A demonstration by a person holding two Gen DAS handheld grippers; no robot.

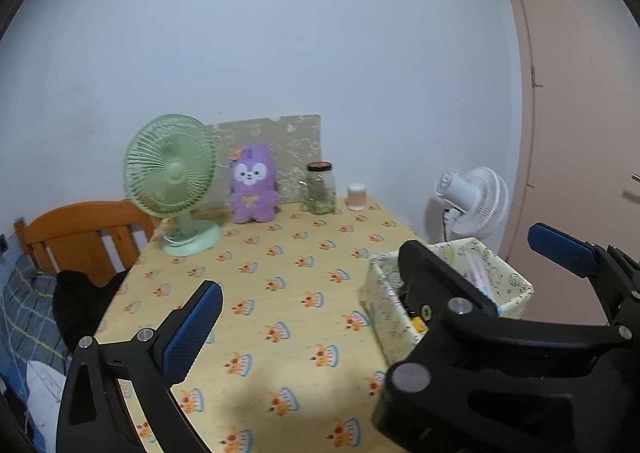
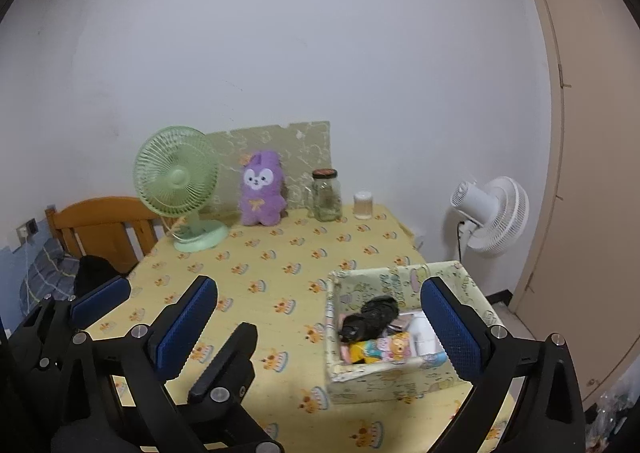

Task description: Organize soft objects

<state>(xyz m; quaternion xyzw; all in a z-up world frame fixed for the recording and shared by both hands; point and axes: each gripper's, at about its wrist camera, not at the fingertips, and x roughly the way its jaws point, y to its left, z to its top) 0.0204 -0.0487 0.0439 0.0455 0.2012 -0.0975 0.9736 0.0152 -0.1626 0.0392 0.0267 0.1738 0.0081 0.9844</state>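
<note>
both tongs stood wide open with nothing between their blue pads. left tongs (image 2: 156, 317) hung over the near left part of the tabletop (image 2: 256, 265), and their other view showed one blue pad (image 1: 192, 333) low on the left with the opposite finger hidden behind the other tool. right tongs (image 2: 332, 321) reached over the near right side, one pad hovering above the fabric box (image 2: 384, 377) without touching it, as far as could be told.

inside that patterned box, which sat at the tabletop's near right corner, lay a black soft bundle (image 2: 370, 317), a yellow and pink printed pouch (image 2: 380, 349), and pale items against the right wall that were too blurred to name. the left view showed the same box (image 1: 384, 305) mostly hidden behind the right tool.

farther back, a purple plush toy (image 2: 262, 189) sat upright against a speckled board (image 2: 304, 145) at the wall. a green desk fan (image 2: 178, 181) stood to its left, a glass jar (image 2: 326, 195) with a dark lid to its right, and a small pale cup (image 2: 363, 205) beyond that.

off the tabletop stood a white fan (image 2: 490, 213), a wooden chair (image 2: 104, 225), and a door (image 2: 592, 173).
</note>
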